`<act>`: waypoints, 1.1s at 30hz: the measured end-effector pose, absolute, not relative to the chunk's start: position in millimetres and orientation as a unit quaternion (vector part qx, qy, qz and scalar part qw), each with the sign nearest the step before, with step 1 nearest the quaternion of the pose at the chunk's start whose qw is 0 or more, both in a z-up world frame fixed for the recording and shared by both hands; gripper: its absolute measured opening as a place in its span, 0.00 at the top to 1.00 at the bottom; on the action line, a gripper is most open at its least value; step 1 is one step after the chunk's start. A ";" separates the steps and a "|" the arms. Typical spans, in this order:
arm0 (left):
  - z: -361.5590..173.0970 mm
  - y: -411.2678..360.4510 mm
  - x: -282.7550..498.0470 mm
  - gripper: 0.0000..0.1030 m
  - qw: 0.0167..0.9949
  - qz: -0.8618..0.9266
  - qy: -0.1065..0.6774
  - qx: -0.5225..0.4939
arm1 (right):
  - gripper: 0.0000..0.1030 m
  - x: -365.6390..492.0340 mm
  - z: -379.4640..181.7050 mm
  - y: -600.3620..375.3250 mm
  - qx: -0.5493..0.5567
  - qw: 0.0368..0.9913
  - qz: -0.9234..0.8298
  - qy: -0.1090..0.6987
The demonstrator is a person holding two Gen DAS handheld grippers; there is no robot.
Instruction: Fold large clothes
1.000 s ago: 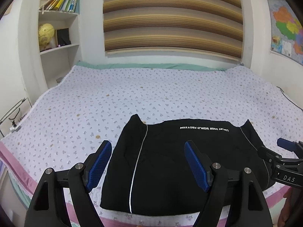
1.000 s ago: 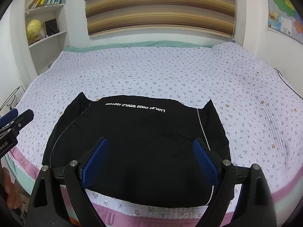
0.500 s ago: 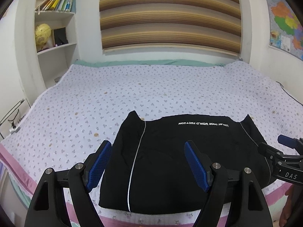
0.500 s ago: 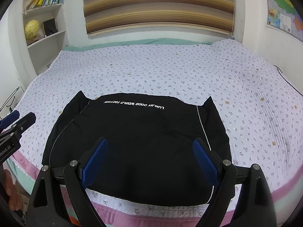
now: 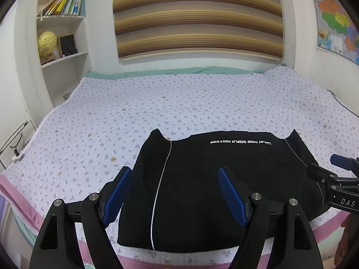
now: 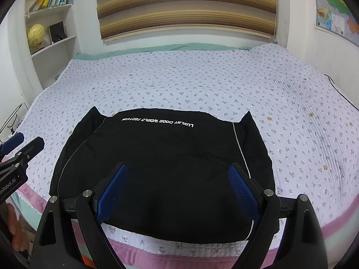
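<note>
The bed [image 5: 179, 103], spread with a pale flowered quilt, filled most of both views and is the mark for all else. Behind its far edge hung a striped blind [image 5: 197, 15]; a shelf unit [image 5: 62, 51] stood at its far left corner, and a map [image 5: 336, 20] hung on the wall to its right. On the bed's near edge lay the garment [image 6: 170, 170], black, folded into a squarish shape, with white lettering along its far side and thin pale piping down each side. The left gripper [image 5: 175, 192] hung above the garment's left part, fingers wide apart with nothing between them. The right gripper [image 6: 179, 186] hung above the garment's right part, fingers likewise spread and empty.
</note>
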State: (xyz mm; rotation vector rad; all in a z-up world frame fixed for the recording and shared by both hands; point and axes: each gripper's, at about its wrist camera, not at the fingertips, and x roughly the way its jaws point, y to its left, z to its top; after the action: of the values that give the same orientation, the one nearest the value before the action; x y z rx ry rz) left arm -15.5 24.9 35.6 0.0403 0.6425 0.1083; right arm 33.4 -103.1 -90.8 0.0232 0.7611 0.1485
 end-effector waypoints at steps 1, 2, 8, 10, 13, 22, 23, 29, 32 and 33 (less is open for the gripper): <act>35.2 24.5 -15.5 0.23 0.947 0.053 0.316 0.020 | 0.10 33.8 -90.7 -103.7 0.011 0.925 0.073 0.372; 34.6 24.0 -15.4 0.23 0.947 0.052 0.318 0.021 | 0.10 34.0 -91.0 -104.0 0.011 0.925 0.073 0.372; 31.5 21.8 -14.1 0.23 0.944 0.053 0.323 0.027 | 0.10 35.0 -91.6 -103.4 0.009 0.924 0.073 0.375; 30.7 22.0 -13.8 0.23 0.944 0.053 0.324 0.027 | 0.10 35.4 -91.8 -102.7 0.009 0.924 0.074 0.376; 29.6 22.7 -13.7 0.23 0.943 0.055 0.326 0.023 | 0.10 36.2 -93.1 -101.6 0.006 0.923 0.075 0.378; 24.9 23.4 -11.0 0.23 0.940 0.053 0.335 0.019 | 0.10 37.7 -95.3 -102.1 0.007 0.921 0.076 0.381; 24.3 22.9 -10.7 0.22 0.940 0.051 0.336 0.020 | 0.10 38.0 -96.0 -102.1 0.007 0.921 0.076 0.382; 22.8 21.1 -10.0 0.23 0.940 0.050 0.337 0.024 | 0.10 41.2 -101.6 -104.7 0.018 0.916 0.079 0.392; 21.8 20.6 -8.8 0.23 0.939 0.051 0.339 0.025 | 0.10 42.1 -102.2 -104.5 0.015 0.917 0.075 0.392; 21.3 20.1 -8.5 0.23 0.939 0.052 0.340 0.025 | 0.10 42.2 -102.3 -104.7 0.015 0.917 0.075 0.392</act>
State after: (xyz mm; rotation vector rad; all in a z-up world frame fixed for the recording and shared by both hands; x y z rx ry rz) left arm -8.5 20.1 21.3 0.0509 0.6932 0.1052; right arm 42.2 -104.7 -102.3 0.0313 0.8059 0.1552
